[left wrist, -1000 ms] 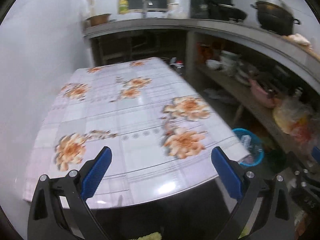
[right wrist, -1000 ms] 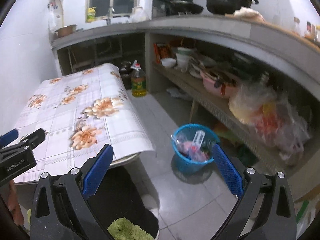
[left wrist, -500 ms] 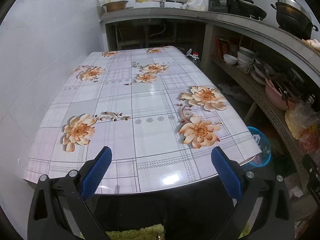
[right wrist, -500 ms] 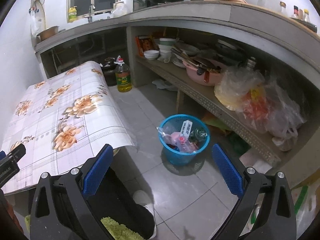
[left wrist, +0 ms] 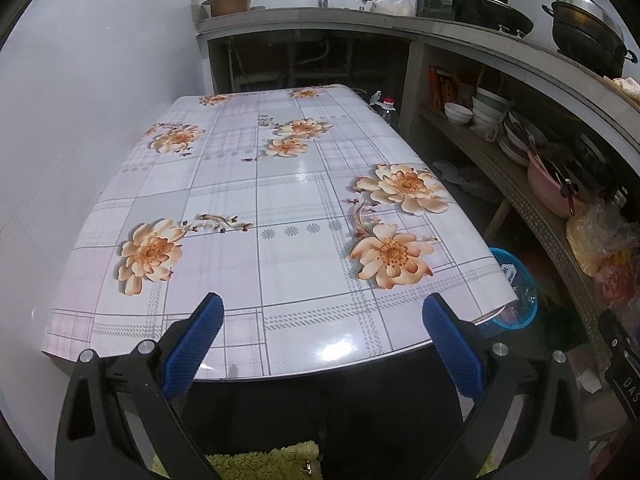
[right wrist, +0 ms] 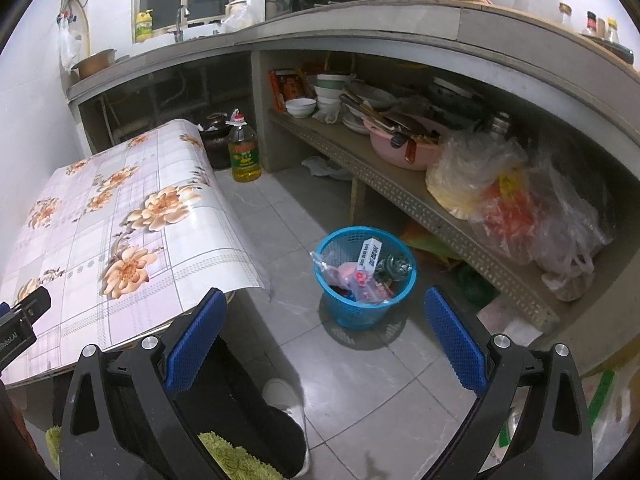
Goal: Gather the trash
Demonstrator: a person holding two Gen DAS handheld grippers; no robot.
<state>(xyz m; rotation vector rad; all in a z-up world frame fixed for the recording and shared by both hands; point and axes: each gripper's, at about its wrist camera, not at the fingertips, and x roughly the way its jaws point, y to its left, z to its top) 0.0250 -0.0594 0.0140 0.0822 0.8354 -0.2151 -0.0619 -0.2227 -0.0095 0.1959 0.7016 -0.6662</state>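
Both grippers, left gripper and right gripper, are held wide open and empty; no trash is seen on the table, so collecting seems finished, the blue basket filled.

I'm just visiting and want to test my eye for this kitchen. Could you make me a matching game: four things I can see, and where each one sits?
Things:
1. blue basket
2. oil bottle
3. pink basin
4. black wok

Places:
A. on the upper counter
B. on the floor by the table's far corner
C. on the floor below the lower shelf, full of wrappers
D. on the lower shelf, holding utensils

Pairs: 1-C, 2-B, 3-D, 4-A
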